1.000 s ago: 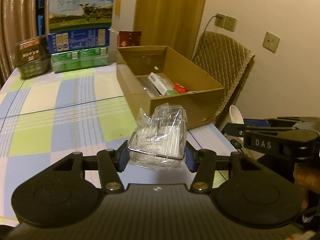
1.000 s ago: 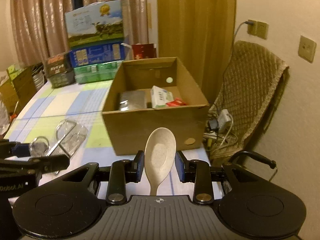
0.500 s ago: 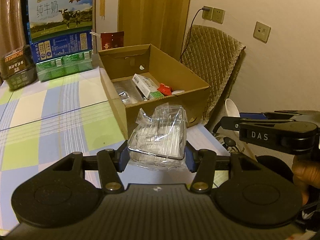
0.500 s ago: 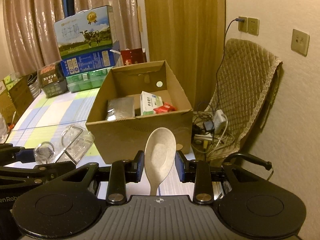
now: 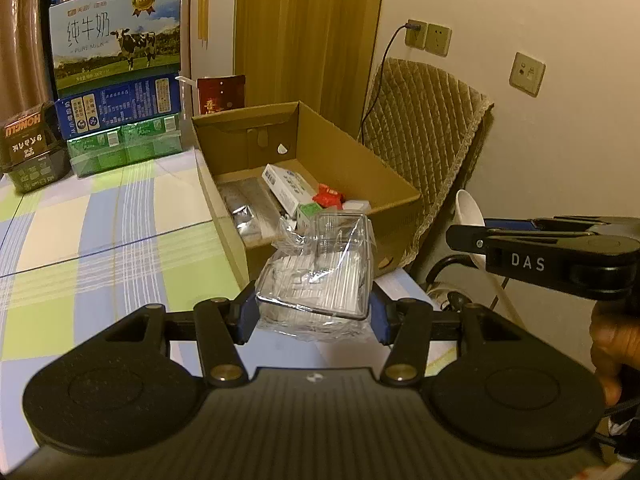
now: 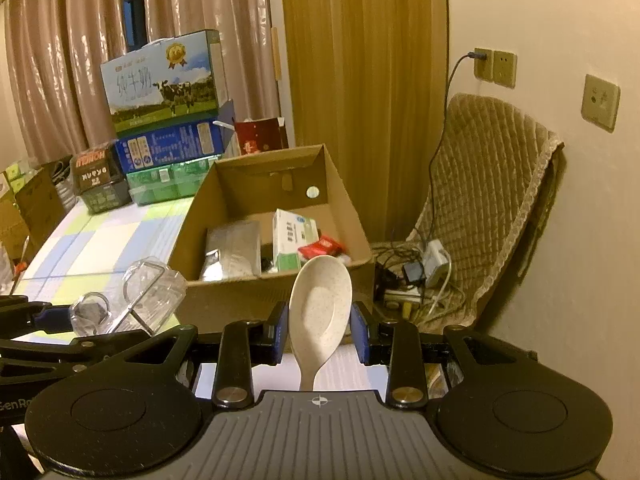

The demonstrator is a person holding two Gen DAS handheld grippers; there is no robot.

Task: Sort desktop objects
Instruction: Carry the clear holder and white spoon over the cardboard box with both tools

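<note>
Checked cloth in blue, green and cream covers the table (image 5: 100, 240), which is backed at its far end by curtains and a stack of milk cartons (image 5: 116, 92), with a dark snack box (image 5: 28, 148) to their left. An open cardboard box (image 5: 400, 208) is set at the table's right edge; a white and green carton (image 5: 288, 184), a silver packet (image 6: 232, 248) and a small red packet (image 5: 328, 199) are seen lying inside it. Beyond the box, a quilted chair cover (image 6: 488, 208) is draped against the wall, with cables and a power strip (image 6: 432, 256) beside it. The left gripper (image 5: 314, 312) is closed partway on a clear plastic box wrapped in film (image 5: 320, 276), which is clamped between the blue pads and held above the table, near the box's near wall. The right gripper (image 6: 320, 336) is narrowed around a cream spoon (image 6: 320, 304), its bowl pointing up and away, its handle running back toward the camera; the spoon is held in front of the box's near wall. From the left wrist view, the right gripper is seen at the right with part of a hand (image 5: 612, 340) under it.
</note>
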